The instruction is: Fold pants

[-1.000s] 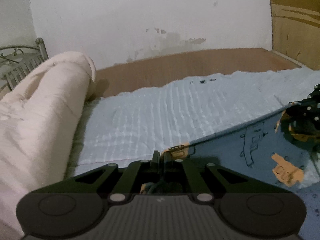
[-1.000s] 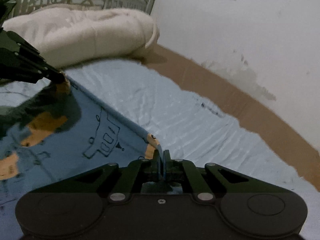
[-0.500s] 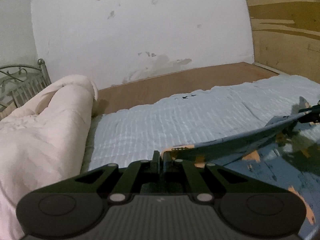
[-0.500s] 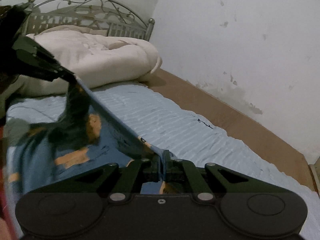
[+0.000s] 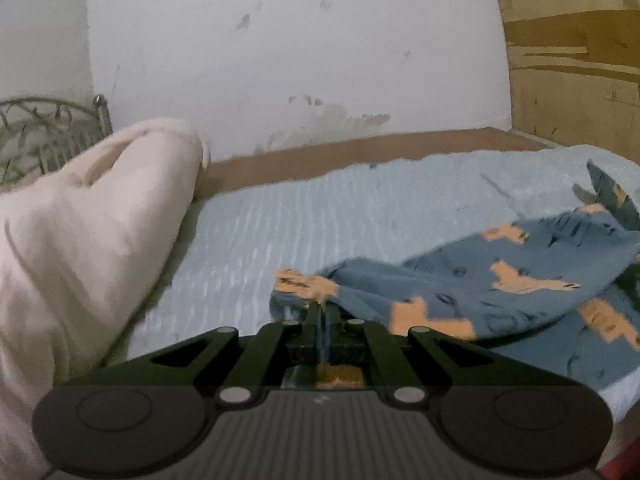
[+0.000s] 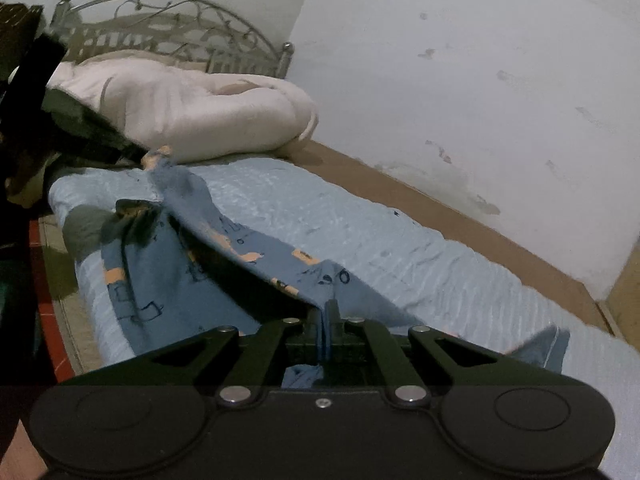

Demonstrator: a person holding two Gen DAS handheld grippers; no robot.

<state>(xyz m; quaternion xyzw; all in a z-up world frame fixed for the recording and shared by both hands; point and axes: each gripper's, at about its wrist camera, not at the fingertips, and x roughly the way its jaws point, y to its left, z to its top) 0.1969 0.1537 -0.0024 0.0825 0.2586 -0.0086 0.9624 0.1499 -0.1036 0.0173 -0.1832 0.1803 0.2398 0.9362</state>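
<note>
- I have both jaws pinched on the pants (image 5: 500, 280): left gripper (image 5: 322, 312) and right gripper (image 6: 325, 312).
- Pants hang between the 2, sagging onto the blue bedsheet (image 5: 360, 208), long axis gripper to gripper.

wall (image 5: 300, 40) white, stained | headboard (image 6: 168, 40) metal scrollwork | bedsheet (image 5: 360, 208) pale blue | comforter (image 5: 80, 220) cream, bunched

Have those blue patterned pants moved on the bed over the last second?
Yes. In the left wrist view the pants, a second ago stretched flat beside the left gripper, now lie bunched and draped farther right across the light blue sheet.
</note>
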